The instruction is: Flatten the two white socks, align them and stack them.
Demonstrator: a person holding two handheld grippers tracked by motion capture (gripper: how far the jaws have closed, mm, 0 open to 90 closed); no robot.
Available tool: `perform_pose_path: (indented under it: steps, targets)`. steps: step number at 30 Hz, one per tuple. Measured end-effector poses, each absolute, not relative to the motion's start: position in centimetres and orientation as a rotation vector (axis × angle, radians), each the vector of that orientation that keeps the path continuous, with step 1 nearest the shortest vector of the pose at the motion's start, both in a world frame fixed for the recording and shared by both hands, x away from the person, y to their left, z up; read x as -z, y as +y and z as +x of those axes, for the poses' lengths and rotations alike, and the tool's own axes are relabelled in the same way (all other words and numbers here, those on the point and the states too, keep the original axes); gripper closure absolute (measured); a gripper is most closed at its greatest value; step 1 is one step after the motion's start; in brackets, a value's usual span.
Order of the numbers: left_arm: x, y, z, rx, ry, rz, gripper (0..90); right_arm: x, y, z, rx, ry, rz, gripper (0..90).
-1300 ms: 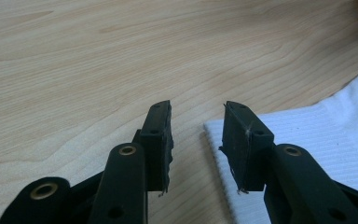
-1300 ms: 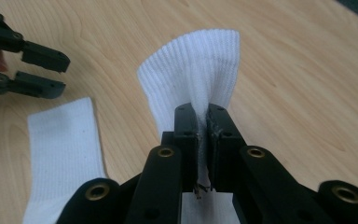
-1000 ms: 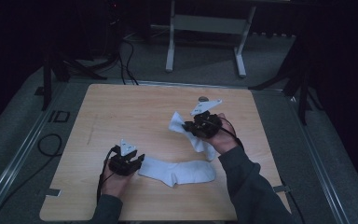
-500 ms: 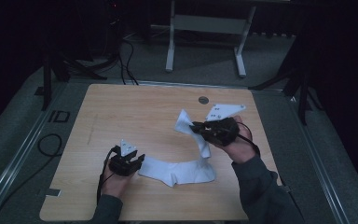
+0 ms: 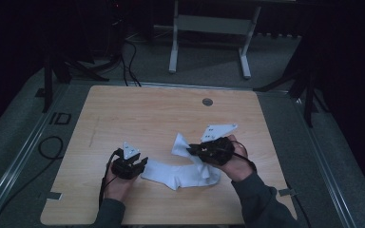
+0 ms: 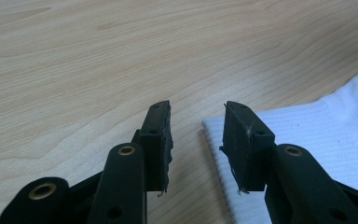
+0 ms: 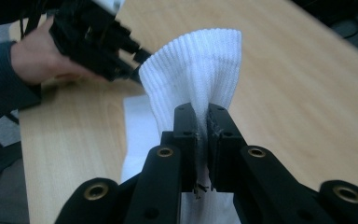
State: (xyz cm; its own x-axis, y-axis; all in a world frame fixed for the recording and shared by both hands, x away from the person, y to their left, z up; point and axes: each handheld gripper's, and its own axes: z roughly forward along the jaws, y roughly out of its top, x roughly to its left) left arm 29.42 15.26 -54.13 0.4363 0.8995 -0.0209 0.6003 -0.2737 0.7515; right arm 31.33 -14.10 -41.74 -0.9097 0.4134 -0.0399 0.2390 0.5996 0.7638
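A white ribbed sock (image 5: 180, 176) lies flat on the wooden table (image 5: 147, 109) near the front edge. My right gripper (image 5: 191, 150) is shut on a ribbed white cuff (image 5: 180, 142) and holds it lifted above the flat part; in the right gripper view the cuff (image 7: 200, 60) fans out above the shut jaws of my right gripper (image 7: 203, 112). My left gripper (image 5: 142, 164) rests at the sock's left end. In the left gripper view my left gripper (image 6: 198, 112) is open, with the sock's edge (image 6: 307, 126) under its right-hand jaw.
A round grommet (image 5: 207, 101) sits near the table's far edge. Beyond the table stands a grey metal frame (image 5: 209, 23). Cables (image 5: 52, 142) trail on the floor at the left. The person's left hand (image 7: 32, 56) shows in the right gripper view.
My right gripper has carried the lifted cuff toward the near edge of the table, over the flat sock. The left gripper has stayed where it was.
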Motion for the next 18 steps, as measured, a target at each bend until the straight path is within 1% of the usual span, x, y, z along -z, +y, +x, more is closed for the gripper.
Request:
perform_pose_path:
  steps: [5, 13, 18]
  targets:
    - [54.0, 15.4, 29.4, -0.548, 1.26, 1.986, 61.5, 43.9, -12.4, 31.3, -1.182, 2.668, 0.547, 83.2]
    - [53.8, 15.6, 29.1, -0.549, 1.258, 1.981, 61.5, 45.4, -10.4, 30.9, -1.19, 2.708, 0.555, 83.2]
    - [53.7, 15.9, 28.9, -0.547, 1.266, 1.974, 61.3, 46.8, -9.2, 31.2, -1.177, 2.744, 0.595, 83.1]
